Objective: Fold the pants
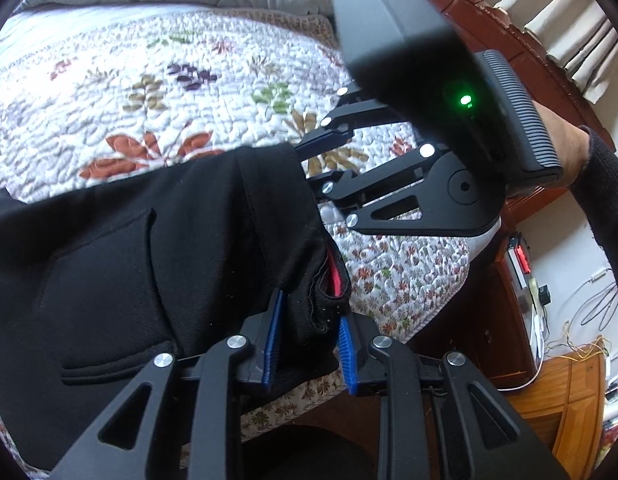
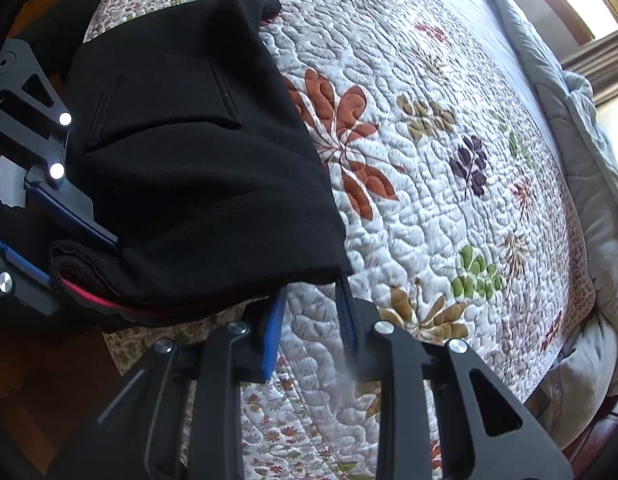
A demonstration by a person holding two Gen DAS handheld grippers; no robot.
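Two grippers meet the black pants (image 1: 157, 248), folded on the floral quilt (image 1: 149, 80) near its edge. Your left gripper (image 1: 309, 340) pinches the thick waistband end at 6 o'clock. Your right gripper (image 2: 309, 328) stands parted, only its right pad (image 2: 345, 304) touching the corner at 12 o'clock.

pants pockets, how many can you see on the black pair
1: a patch pocket on the upper face of the folded black pants, near the quilt's edge. The same pocket shows in the left wrist view; others may be hidden underneath.
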